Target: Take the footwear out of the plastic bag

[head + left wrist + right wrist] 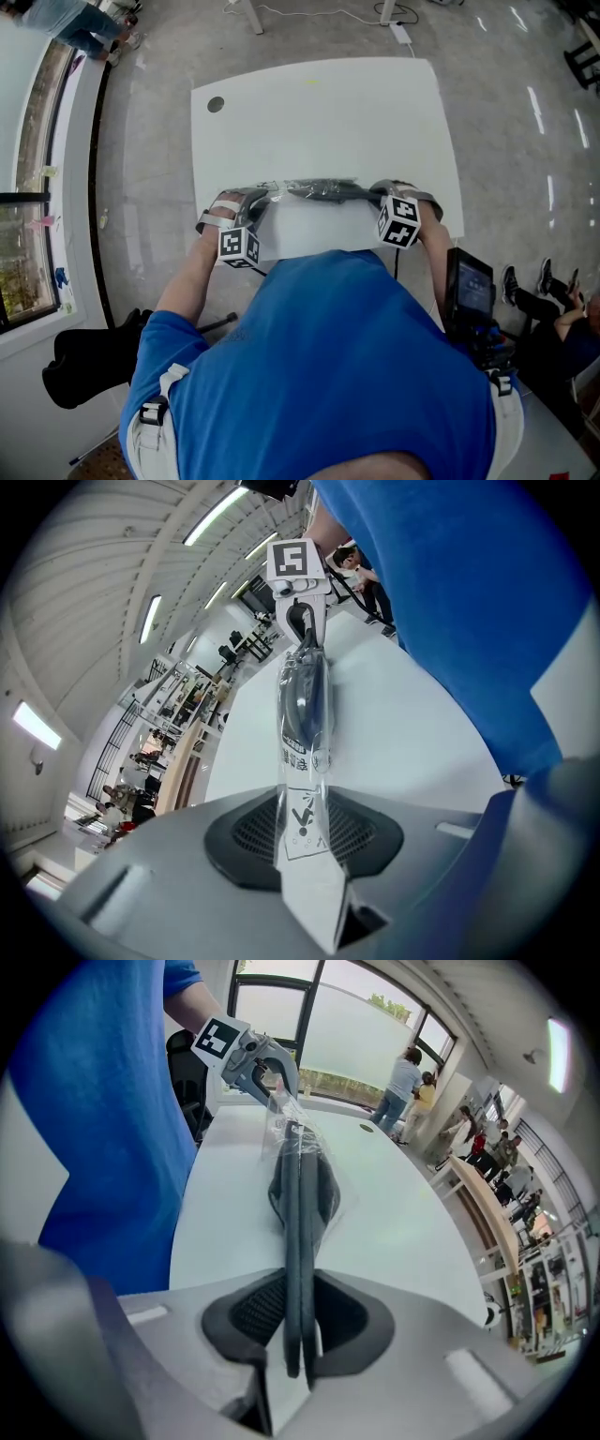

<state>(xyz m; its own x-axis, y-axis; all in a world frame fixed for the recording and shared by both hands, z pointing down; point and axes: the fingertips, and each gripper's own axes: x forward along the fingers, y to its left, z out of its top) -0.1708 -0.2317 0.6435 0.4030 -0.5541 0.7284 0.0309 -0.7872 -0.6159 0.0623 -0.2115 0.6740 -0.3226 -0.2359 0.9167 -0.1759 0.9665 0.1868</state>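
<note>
A clear plastic bag point(319, 190) with dark grey flat footwear point(302, 700) inside is stretched between my two grippers just above the near edge of the white table point(319, 112). My left gripper point(261, 202) is shut on the bag's printed flat end point(302, 822). In the left gripper view its jaws point(309, 864) pinch only plastic. My right gripper point(377, 197) is shut on the footwear's soles point(298, 1241), which stand on edge between its pads point(295, 1340). In the right gripper view the left gripper point(267, 1068) holds the far end of the bag point(281, 1119).
The table has a round cable hole point(216, 104) at its far left. A black screen device point(469, 286) stands at my right, a dark seat point(89, 361) at my left. A person's legs point(553, 300) show at the right edge. A power strip point(401, 33) lies on the floor beyond.
</note>
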